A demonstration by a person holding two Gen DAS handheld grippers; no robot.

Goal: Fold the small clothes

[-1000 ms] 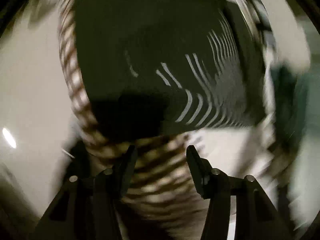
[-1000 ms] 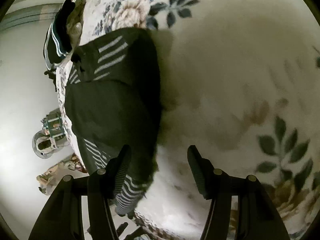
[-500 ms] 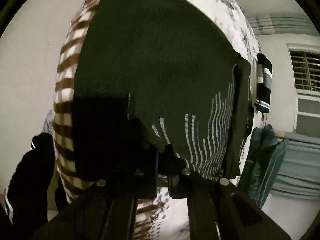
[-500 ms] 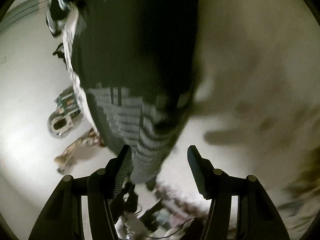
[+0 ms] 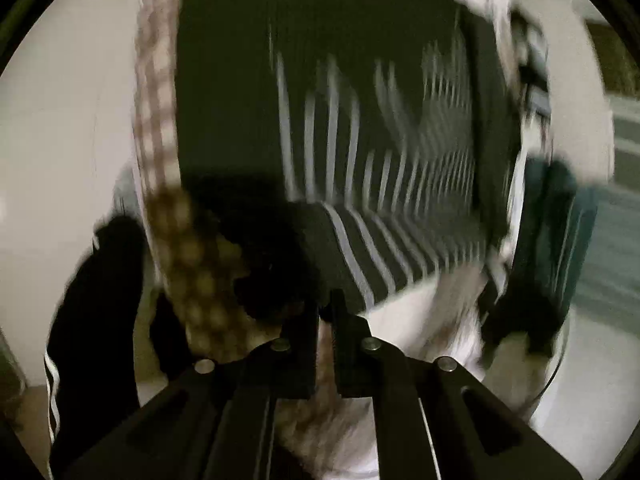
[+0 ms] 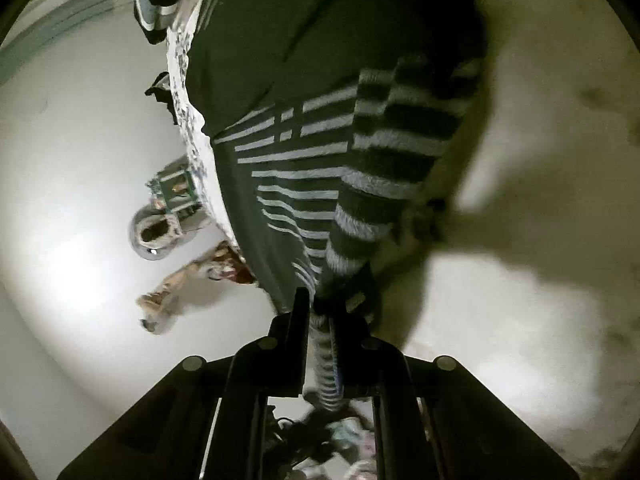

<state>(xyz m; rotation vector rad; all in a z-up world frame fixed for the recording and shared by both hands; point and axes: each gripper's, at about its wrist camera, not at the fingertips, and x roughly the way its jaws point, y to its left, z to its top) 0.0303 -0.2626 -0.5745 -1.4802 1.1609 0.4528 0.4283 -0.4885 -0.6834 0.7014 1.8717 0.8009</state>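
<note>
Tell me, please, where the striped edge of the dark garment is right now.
In both wrist views the dark garment lies on the floral bedspread, its striped edge pinched by the right gripper and left gripper.

A round metal pot (image 6: pixel 154 234) stands on the pale floor (image 6: pixel 76 184).

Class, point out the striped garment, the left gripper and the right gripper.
striped garment (image 6: pixel 320 156), right wrist view, white-striped part.
left gripper (image 5: pixel 325 312), left wrist view, between its fingertips.
right gripper (image 6: pixel 320 312), right wrist view, between its fingertips.
</note>
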